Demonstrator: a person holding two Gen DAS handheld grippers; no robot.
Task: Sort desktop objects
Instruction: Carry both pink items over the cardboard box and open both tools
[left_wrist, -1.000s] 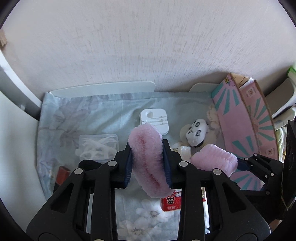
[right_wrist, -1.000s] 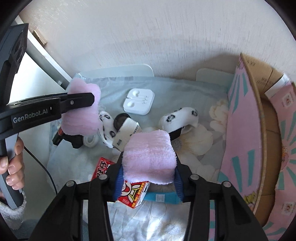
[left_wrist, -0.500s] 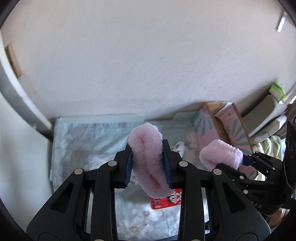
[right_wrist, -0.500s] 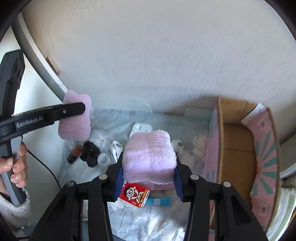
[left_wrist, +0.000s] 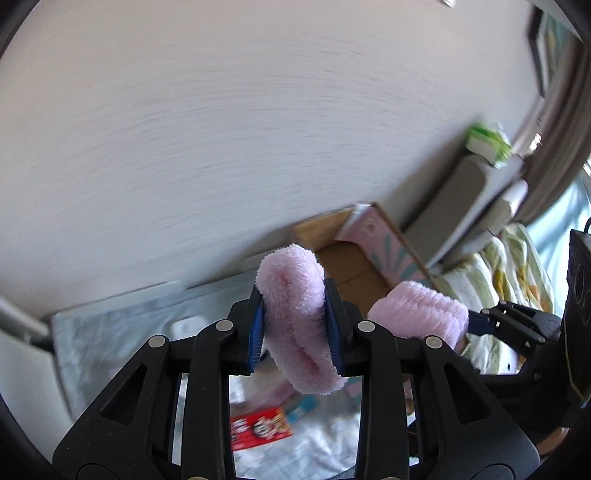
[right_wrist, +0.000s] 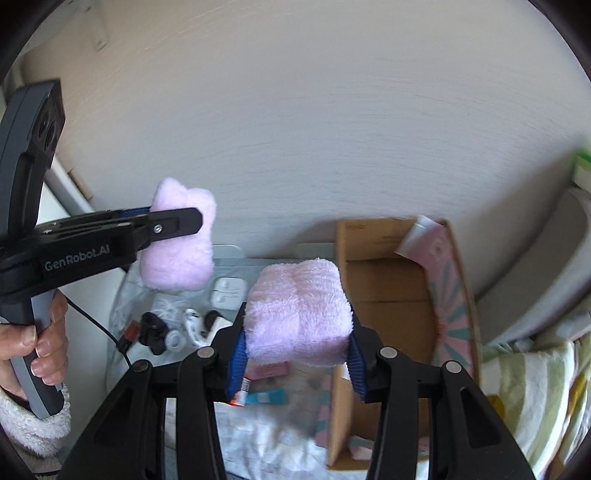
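Observation:
My left gripper (left_wrist: 295, 317) is shut on a pink fluffy piece (left_wrist: 291, 280), held well above the table. In the right wrist view the same gripper (right_wrist: 184, 223) and its pink piece (right_wrist: 181, 251) hang at the left, with a person's hand (right_wrist: 48, 354) on the handle. My right gripper (right_wrist: 295, 332) is shut on a second pink fluffy piece (right_wrist: 299, 306), which fills the gap between its blue pads. From the left wrist view this second piece (left_wrist: 417, 314) hangs to the right. An open cardboard box (right_wrist: 384, 288) with a pink patterned outside stands below and to the right.
On the floral cloth (right_wrist: 266, 435) lie a white earphone case (right_wrist: 229, 290), small black and white items (right_wrist: 173, 328) and a red snack packet (left_wrist: 258, 430). A plain wall rises behind. Striped bedding (right_wrist: 535, 387) lies to the right of the box.
Both grippers have risen with their pink pieces still held. The table items look smaller and lower, and the left view has swung right towards the box.

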